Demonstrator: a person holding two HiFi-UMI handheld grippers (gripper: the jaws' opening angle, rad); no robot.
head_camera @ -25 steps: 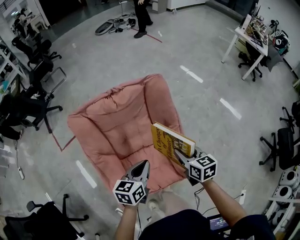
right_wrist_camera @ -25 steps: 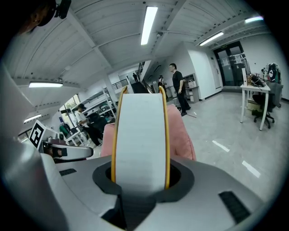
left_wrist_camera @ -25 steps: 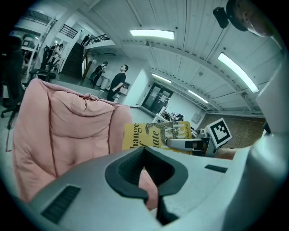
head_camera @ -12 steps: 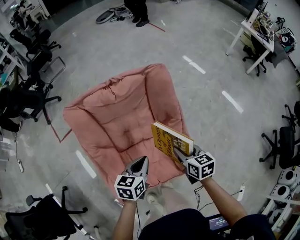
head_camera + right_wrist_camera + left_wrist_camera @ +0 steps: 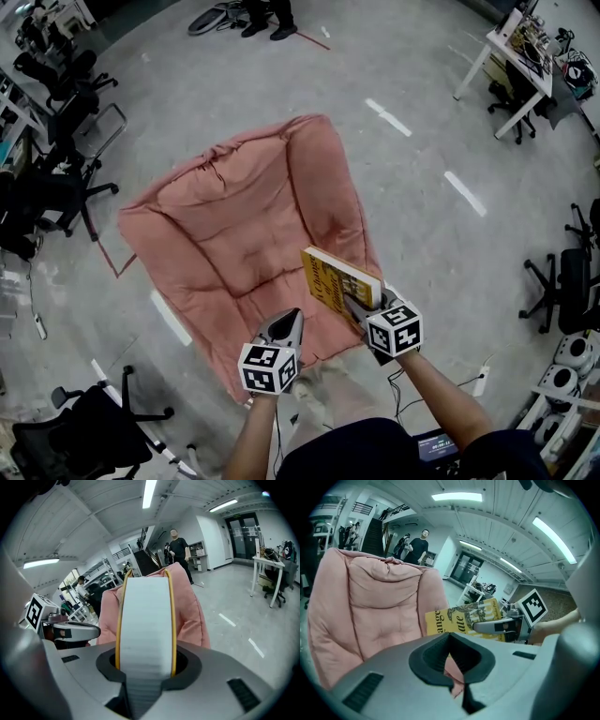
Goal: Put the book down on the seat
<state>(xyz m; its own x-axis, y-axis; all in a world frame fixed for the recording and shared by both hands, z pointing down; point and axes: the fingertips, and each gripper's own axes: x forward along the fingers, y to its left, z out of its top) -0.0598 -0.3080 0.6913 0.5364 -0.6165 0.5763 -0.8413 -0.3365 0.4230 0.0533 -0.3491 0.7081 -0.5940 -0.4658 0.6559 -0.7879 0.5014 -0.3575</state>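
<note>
Grey floor [image 5: 422,122] spreads round the pink seat [image 5: 253,225]. The book [image 5: 339,281], clamped on edge by the right gripper [image 5: 361,314], hangs over the seat's front right corner. The left gripper [image 5: 281,328] is closed and empty. Released here, I reckon it topples off that edge onto the floor.

Dropping lower now, right gripper [image 5: 356,306] and its yellow book [image 5: 339,279], with left gripper [image 5: 285,323] sinking alongside, both closer over the pink chair cushion [image 5: 239,220] than a second ago. Sliding up and left in the head view, that cushion. Nearly off the top edge, the standing person [image 5: 262,21].
</note>
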